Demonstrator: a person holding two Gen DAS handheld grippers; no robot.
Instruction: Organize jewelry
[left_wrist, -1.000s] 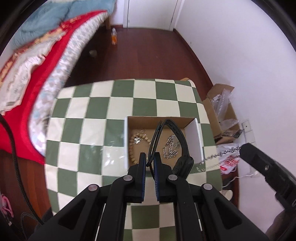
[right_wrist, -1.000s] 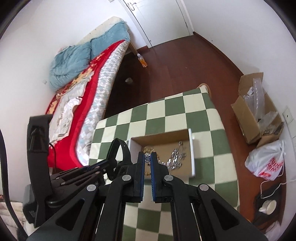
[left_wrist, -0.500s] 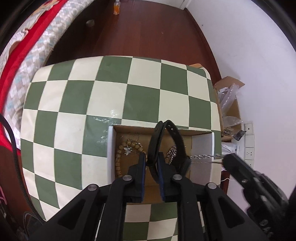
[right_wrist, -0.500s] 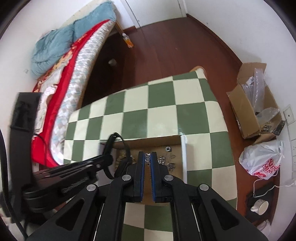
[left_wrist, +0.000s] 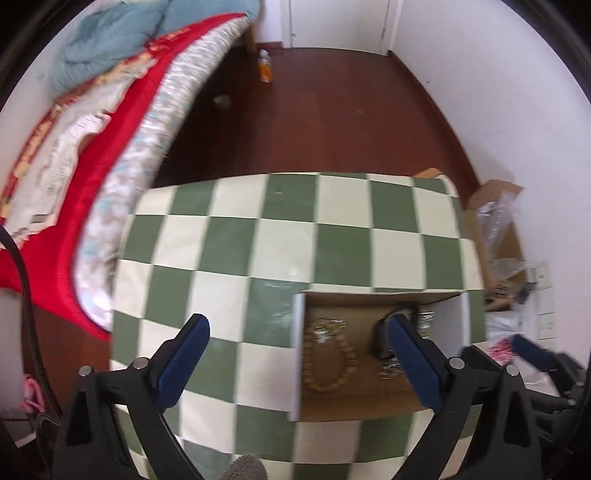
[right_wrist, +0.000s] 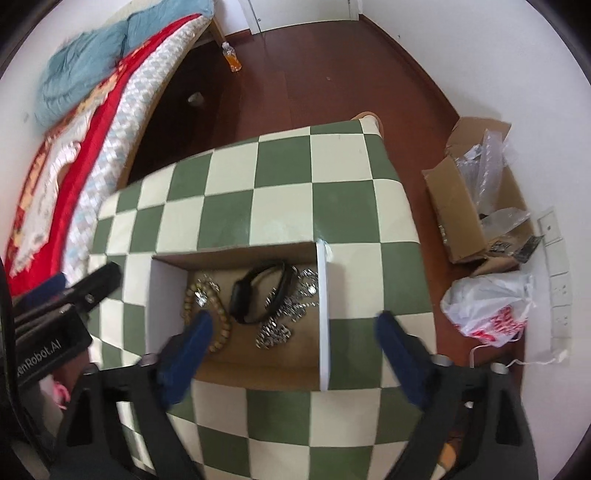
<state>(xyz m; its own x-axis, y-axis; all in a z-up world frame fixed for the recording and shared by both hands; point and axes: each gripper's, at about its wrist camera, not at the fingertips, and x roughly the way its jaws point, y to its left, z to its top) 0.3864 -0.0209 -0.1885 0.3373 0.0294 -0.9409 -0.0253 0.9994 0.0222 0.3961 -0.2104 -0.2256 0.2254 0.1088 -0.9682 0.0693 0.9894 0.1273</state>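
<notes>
**Jewelry lies in open box as both grippers hang spread**

The left gripper (left_wrist: 295, 338) and the right gripper (right_wrist: 293, 332) both hold their blue fingers wide apart, gripping nothing, above a green-and-cream checkered table (right_wrist: 284, 184). In the shallow cardboard box (right_wrist: 236, 254) a black wristband (right_wrist: 258, 295) rests between a wooden bead bracelet (right_wrist: 221, 328) and a heap of silver chain (right_wrist: 284, 317). A red-covered bed (right_wrist: 92, 107) stands alongside.
</notes>
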